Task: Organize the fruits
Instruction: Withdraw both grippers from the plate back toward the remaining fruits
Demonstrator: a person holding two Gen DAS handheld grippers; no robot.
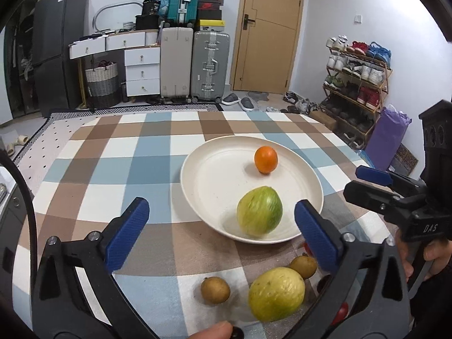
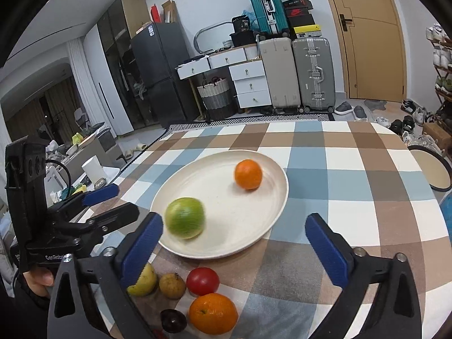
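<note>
A cream plate [image 1: 203, 175] [image 2: 226, 197] sits mid-table on the checked cloth. On it rest a small orange [image 1: 265, 159] [image 2: 248, 174] and a blurred green fruit [image 1: 260, 210] [image 2: 185, 217]. My left gripper [image 1: 221, 212] [image 2: 124, 200] is open at the plate's near-left rim, nothing between its pads. My right gripper [image 2: 234, 221] [image 1: 353, 182] is open over the near rim, also holding nothing. Closer to me lie a yellow-green fruit [image 1: 276, 293] [image 2: 144, 281], two brown fruits [image 1: 215, 289] [image 1: 303, 265], a red tomato [image 2: 202, 281], a large orange [image 2: 213, 313] and a dark fruit [image 2: 173, 320].
A round stool [image 2: 429, 169] stands off the table's right edge. Beyond the far edge are suitcases [image 1: 210, 65], white drawers [image 1: 142, 70], a shoe rack [image 1: 358, 84] and a purple bag [image 1: 387, 141]. A hand [image 1: 429, 254] grips the right tool's handle.
</note>
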